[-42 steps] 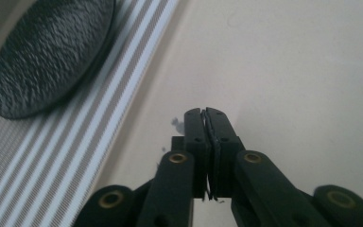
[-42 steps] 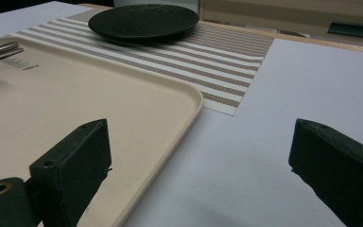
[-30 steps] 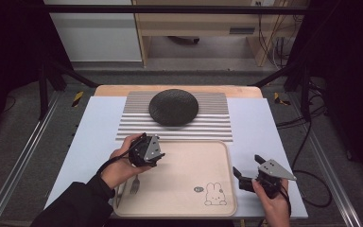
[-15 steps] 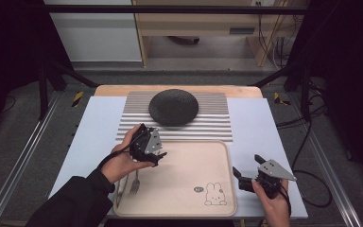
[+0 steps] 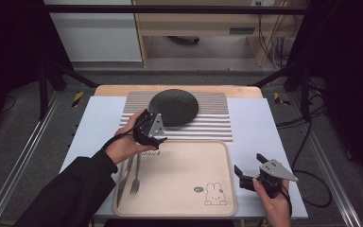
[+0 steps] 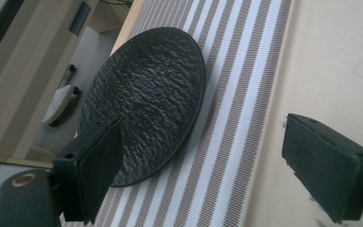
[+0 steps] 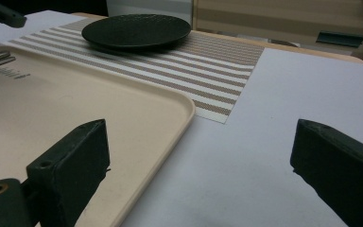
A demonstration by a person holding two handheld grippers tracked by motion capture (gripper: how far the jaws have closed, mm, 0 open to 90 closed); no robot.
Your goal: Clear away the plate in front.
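A black textured plate [image 5: 173,107] rests on a striped placemat [image 5: 212,120]. My left gripper [image 5: 159,130] hovers at the mat's near left corner, just short of the plate's rim. In the left gripper view the plate [image 6: 146,90] lies ahead of my left gripper [image 6: 203,142]. Its jaws have just been widening, then came in slightly, and stand open with nothing between them. My right gripper [image 5: 249,165] is held low over the white table right of the beige tray [image 5: 179,175], open and empty. In its own view, my right gripper [image 7: 203,137] straddles the tray's corner [image 7: 170,101].
A fork [image 5: 135,175] and a knife [image 5: 124,182] lie along the tray's left side. A rabbit drawing [image 5: 213,193] marks the tray's near right corner. The white mat [image 5: 260,123] spreads right of the placemat. Metal rails and cables flank the table.
My left gripper has moved away from the tray's left edge, up toward the plate, and its jaws now stand wider. The right gripper has stayed put.
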